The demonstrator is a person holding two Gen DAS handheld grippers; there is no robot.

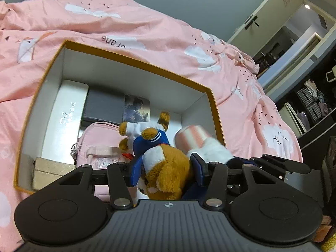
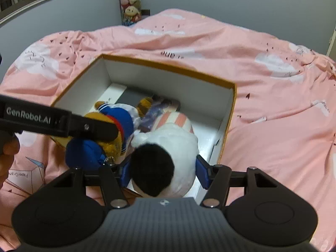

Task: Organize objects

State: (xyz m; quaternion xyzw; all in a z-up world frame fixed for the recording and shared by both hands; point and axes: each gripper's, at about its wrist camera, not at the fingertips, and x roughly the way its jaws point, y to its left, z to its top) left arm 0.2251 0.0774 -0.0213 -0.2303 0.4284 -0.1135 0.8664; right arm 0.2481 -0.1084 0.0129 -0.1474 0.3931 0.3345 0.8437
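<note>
Gripping the fox plush [image 1: 166,168], the left claw [image 1: 166,173] hangs over the box [image 1: 134,58]; right claw [image 2: 164,173] clamps the white plush [image 2: 180,145].

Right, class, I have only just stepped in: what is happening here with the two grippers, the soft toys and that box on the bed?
A person is packing toys into an open orange-edged box on a pink bedspread. The left gripper is closed on a brown plush dog in a blue sailor outfit, held over the box. The right gripper grips a white plush with a black patch and pink stripes, also over the box. Already inside lie a white carton, a grey case and a pink pouch.
</note>
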